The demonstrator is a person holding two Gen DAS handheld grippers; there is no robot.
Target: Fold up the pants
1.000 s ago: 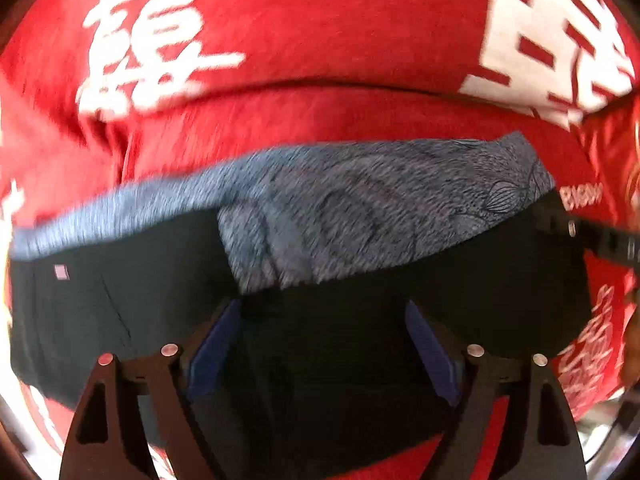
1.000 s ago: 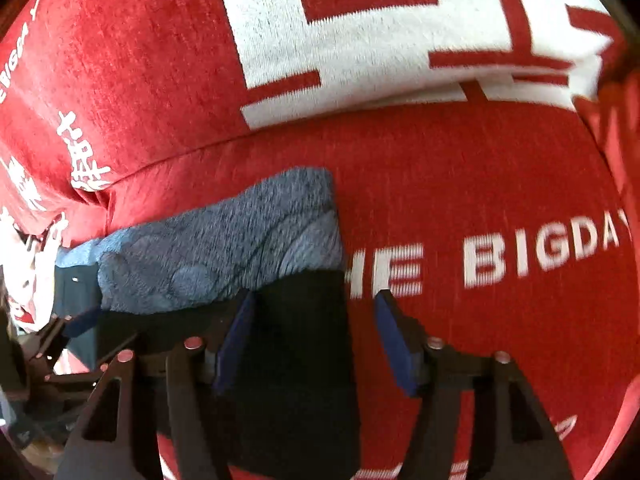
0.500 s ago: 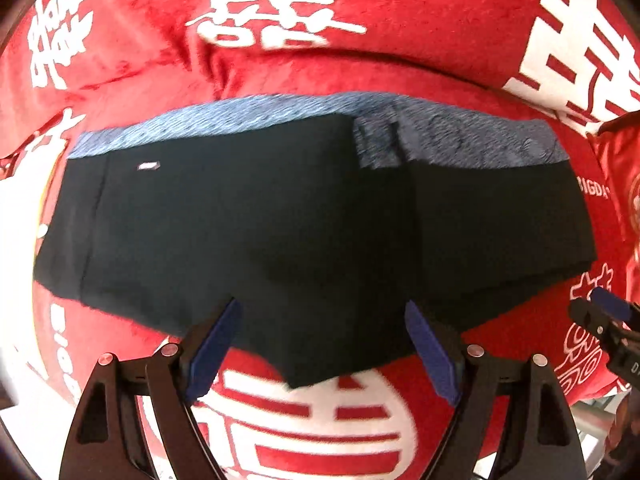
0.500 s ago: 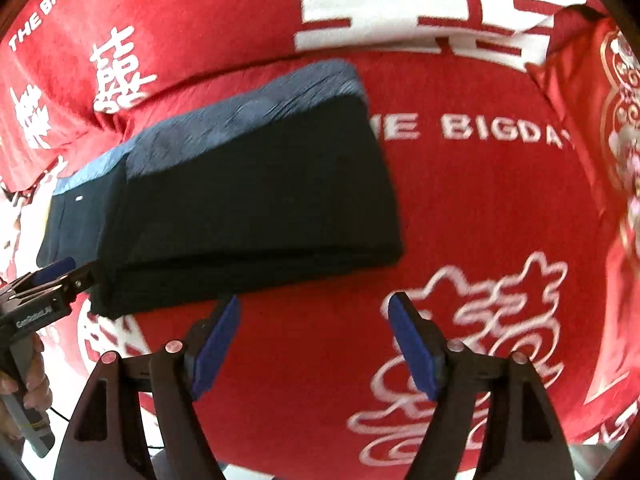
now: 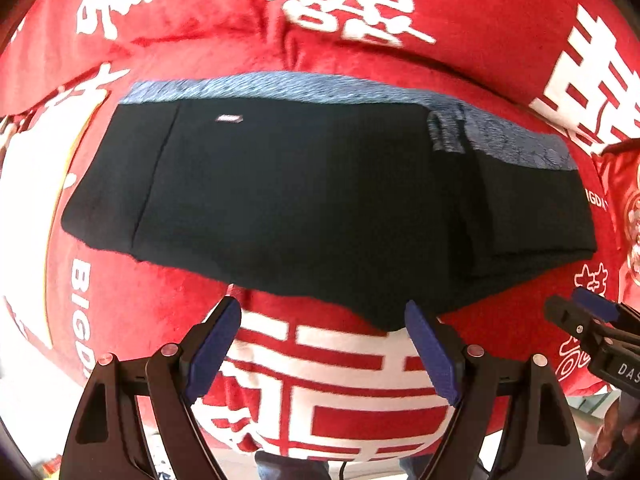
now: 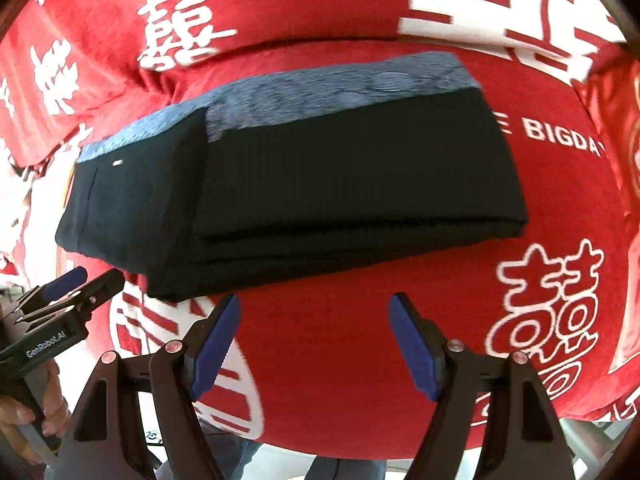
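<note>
Both grippers, left gripper (image 5: 322, 334) and right gripper (image 6: 314, 330), hang wide and empty at six o'clock below the folded black pants (image 6: 304, 184) on the red blanket (image 6: 400, 360), so folding looks essentially finished.

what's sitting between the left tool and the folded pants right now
Nothing visible. The left tool hangs open over bare red blanket, just short of the pants' near edge, with only open space between them.
</note>
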